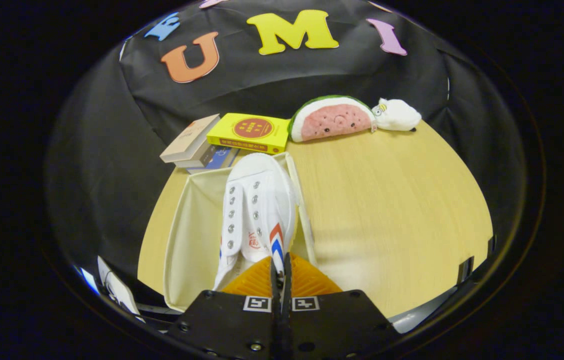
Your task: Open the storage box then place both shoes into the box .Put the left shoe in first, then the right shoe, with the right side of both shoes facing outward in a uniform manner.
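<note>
Hiding the heel of the white shoe [257,210] in the storage box [189,235], the gripper [281,272] pinches it tight.

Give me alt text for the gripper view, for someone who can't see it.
The tool, fingers closed on the side of a white canvas shoe with red and blue chevrons, holds it inside an open white fabric storage box on a light wooden table. Beyond lie stacked books, a watermelon-slice plush and a small white plush toy.
</note>
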Demonstrator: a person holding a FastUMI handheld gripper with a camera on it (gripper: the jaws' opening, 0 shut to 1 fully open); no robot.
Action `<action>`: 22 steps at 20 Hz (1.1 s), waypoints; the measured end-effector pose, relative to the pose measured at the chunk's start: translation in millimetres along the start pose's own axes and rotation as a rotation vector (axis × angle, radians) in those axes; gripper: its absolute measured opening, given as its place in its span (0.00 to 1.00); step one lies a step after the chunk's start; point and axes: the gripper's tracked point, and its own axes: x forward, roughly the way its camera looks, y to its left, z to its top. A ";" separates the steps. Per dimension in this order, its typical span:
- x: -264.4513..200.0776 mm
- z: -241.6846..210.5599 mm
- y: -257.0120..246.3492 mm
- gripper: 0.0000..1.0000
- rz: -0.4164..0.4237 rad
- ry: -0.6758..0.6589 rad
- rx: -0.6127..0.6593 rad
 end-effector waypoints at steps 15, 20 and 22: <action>-61.5 46.5 -23.9 0.96 -0.016 -0.249 -0.101; -133.8 88.5 -59.5 0.96 -0.149 -0.423 -0.186; -167.1 106.9 -62.6 0.96 -0.147 -0.507 -0.161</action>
